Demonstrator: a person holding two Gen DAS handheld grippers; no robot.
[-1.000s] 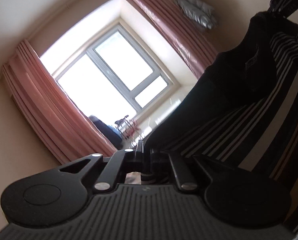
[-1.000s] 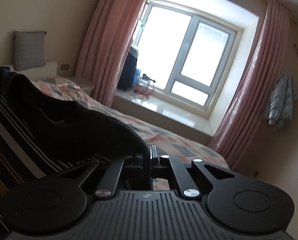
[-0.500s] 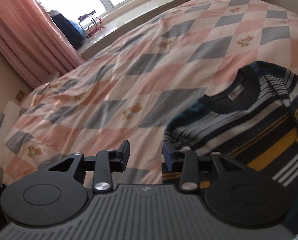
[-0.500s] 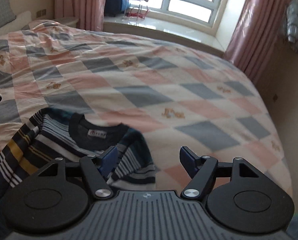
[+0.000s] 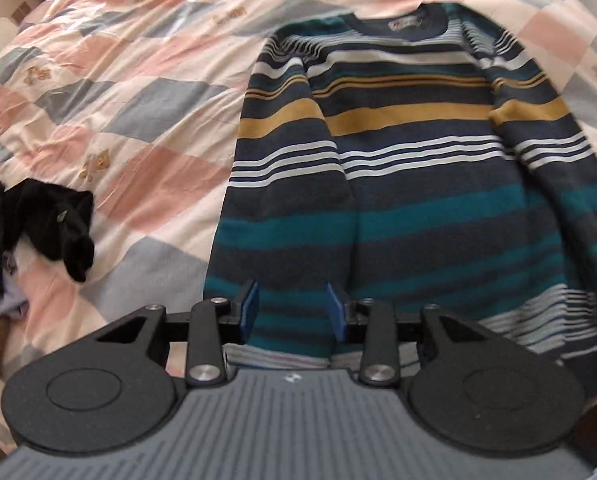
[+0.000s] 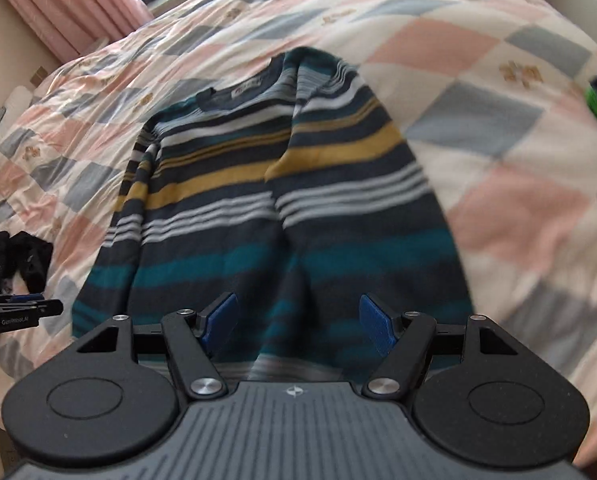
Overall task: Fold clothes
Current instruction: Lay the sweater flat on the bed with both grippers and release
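Striped sweater (image 5: 410, 168) now lying flat on the checked quilt (image 5: 118, 92), both my claws empty.

A second ago both claws were pinched on the sweater, holding it up in the air; now it lies spread face up, collar toward the far edge of the bed, sleeves drawn in along its sides. My left gripper (image 5: 291, 311) and right gripper (image 6: 298, 322) hover spread over its hem. It looks ready for folding. Dark clothes (image 5: 38, 220) sit at the quilt's left edge. No containers visible.
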